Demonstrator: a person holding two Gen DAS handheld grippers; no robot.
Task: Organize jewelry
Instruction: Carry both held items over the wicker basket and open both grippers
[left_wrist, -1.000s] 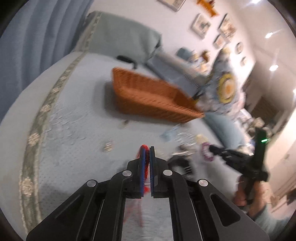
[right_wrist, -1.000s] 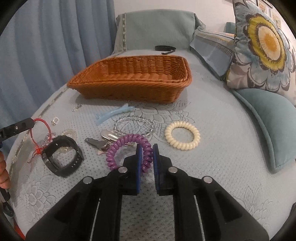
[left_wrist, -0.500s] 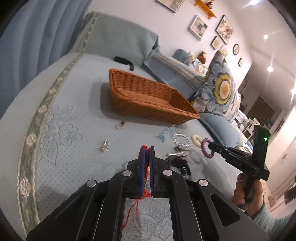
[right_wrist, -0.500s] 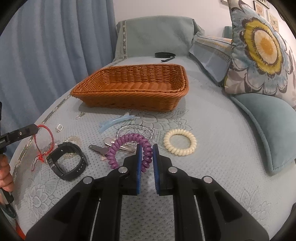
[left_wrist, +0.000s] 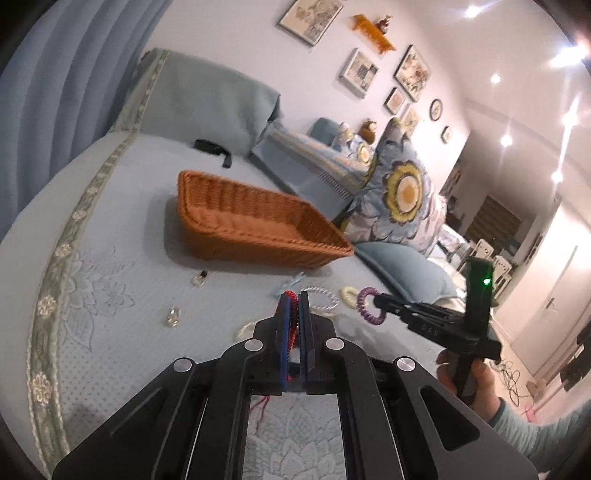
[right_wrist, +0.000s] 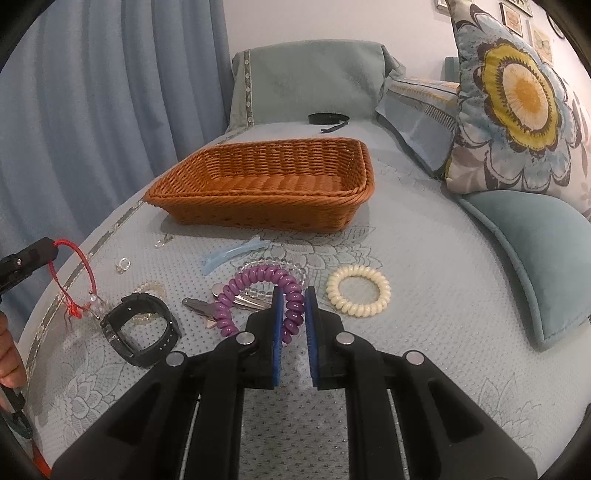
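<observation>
Left gripper (left_wrist: 294, 306): jaws nearly closed, pinching red braided cord bracelet (right_wrist: 75, 275); loop dangles above quilted bedspread (right_wrist: 424, 295), its knot tail blurred. Right gripper (right_wrist: 293, 302): jaws narrowly parted, clamped on purple plastic spiral hair tie (right_wrist: 258, 291), lifted off bed. Woven rattan basket (right_wrist: 266, 184), rectangular, sits behind. On bed: cream spiral tie (right_wrist: 358, 290), black watch (right_wrist: 142, 328), blue clip (right_wrist: 232, 253), clear bead bracelet partly hidden. No legible writing.

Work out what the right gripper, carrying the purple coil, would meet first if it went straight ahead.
Probably the clear bead bracelet on the bed, then the wicker basket; the right gripper with its purple coil seems raised, so depth is uncertain.
</observation>
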